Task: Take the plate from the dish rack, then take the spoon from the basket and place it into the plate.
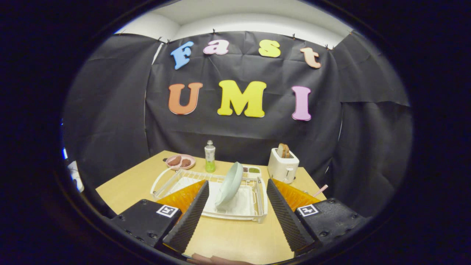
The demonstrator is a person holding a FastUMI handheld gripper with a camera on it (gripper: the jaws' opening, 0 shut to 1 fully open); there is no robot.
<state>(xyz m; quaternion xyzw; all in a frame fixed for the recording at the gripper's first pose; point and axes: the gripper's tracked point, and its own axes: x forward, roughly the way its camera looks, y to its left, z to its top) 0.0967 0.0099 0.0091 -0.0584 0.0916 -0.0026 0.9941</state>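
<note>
- Gripper point(235, 217) spread wide, nothing held, above bare tabletop point(235, 239).
- Plate point(230, 184) just ahead between my fingers: pale green, on edge, tilted in the white dish rack point(257, 215).
- Risk as I see it: smooth rim slips sideways, or a finger snags rack wire.
- Toaster point(282, 165) and bottle point(209, 156) beyond; can't make out spoon or basket.

On the surface point(121, 191) the dish rack point(257, 206) lies just ahead of the hand-held gripper point(237, 182) with its fingers spread apart, the plate point(230, 184) standing tilted in it, a bottle point(209, 156) behind, a toaster point(282, 165) behind-right.
</note>
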